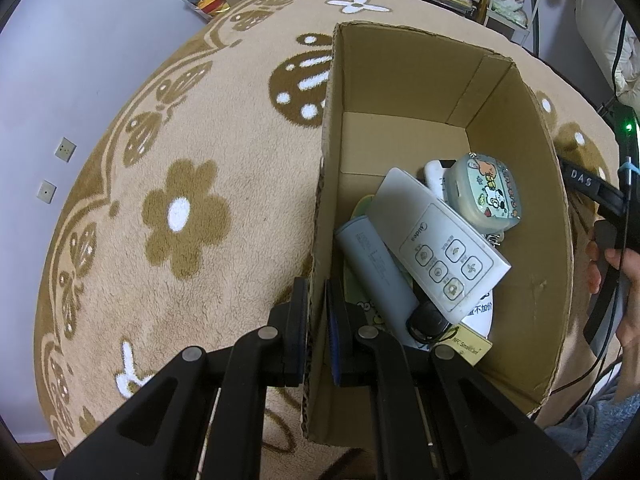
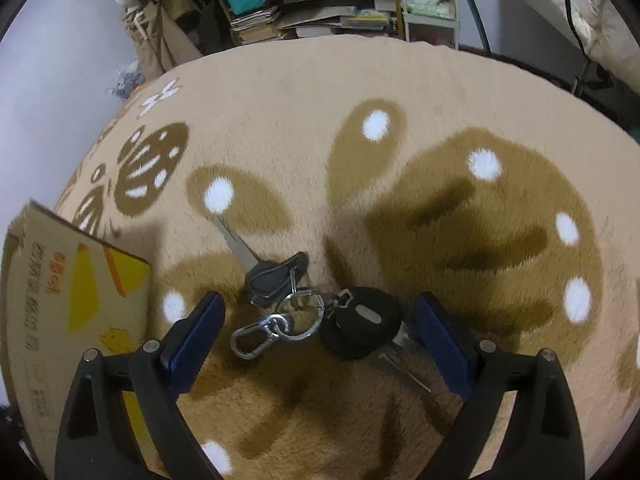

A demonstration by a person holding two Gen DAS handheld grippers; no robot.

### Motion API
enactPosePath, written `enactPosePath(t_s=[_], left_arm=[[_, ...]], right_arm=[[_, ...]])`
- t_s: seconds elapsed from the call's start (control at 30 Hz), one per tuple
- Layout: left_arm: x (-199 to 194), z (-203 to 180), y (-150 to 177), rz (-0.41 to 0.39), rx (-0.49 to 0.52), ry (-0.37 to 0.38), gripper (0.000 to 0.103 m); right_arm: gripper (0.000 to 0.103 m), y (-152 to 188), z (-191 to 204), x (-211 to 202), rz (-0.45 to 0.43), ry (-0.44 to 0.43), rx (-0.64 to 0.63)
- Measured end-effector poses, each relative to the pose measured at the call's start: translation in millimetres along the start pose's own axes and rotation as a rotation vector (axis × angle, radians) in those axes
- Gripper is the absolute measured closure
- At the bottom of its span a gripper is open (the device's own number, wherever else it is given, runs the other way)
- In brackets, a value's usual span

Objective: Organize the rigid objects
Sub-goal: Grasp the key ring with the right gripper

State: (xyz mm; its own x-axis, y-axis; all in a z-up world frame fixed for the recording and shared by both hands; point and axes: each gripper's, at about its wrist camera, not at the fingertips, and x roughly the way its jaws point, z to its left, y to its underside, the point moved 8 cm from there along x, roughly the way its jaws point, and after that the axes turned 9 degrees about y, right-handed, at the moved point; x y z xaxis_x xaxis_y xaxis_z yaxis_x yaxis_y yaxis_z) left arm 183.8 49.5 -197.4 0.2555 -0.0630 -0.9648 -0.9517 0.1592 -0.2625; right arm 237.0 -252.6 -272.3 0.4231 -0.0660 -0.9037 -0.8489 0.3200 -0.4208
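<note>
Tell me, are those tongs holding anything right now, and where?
The left tongs are clamped on the cardboard box, pinching its near side wall at the top edge. The right tongs hold nothing: they stand open around the bunch of keys on the rug.

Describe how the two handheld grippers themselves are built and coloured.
Both are black plastic linkages with silver rivet pins. The left gripper and right gripper carry flat fingers faced with blue pads. Seen from the left wrist, the right unit's black body reads "DAS", with black cables.
</note>
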Motion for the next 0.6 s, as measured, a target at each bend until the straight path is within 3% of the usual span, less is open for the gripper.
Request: enactPosePath(t_s=[0.1, 0.13, 0.2, 0.27, 0.33, 0.43, 0.6], left_arm=[[0.0, -0.1, 0.1, 0.000, -0.001, 0.001, 0.095], [0.0, -0.3, 0.1, 0.000, -0.001, 0.001, 0.095], [-0.1, -0.4, 0.1, -0.001, -0.001, 0.001, 0.095], [-0.1, -0.4, 0.0, -0.002, -0.001, 0.000, 0.095], [-0.4, -0.5, 0.0, -0.004, -0.002, -0.002, 0.094], [-0.8, -0.6, 0.2, -0.005, -0.002, -0.002, 0.094], [-1.8, 0.2, -0.3, -0.007, -0.005, 0.003, 0.094]], right_arm=[[0.008, 2.7, 1.7, 1.2, -0.012, 0.039, -0.031], [0.017, 3.7, 0.8, 1.6, -0.015, 0.066, -0.042], [0.027, 4.9, -0.7, 2.4, -0.022, 0.118, -0.068], [0.039, 5.2, -1.5, -0.2, -0.029, 0.122, -0.075], [0.059, 4.1, -6.1, -2.7, -0.022, 0.142, -0.066], [0.076, 5.7, -12.5, -7.1, -0.024, 0.130, -0.047], [0.080, 4.2, -22.2, -11.5, -0.021, 0.051, 0.029]])
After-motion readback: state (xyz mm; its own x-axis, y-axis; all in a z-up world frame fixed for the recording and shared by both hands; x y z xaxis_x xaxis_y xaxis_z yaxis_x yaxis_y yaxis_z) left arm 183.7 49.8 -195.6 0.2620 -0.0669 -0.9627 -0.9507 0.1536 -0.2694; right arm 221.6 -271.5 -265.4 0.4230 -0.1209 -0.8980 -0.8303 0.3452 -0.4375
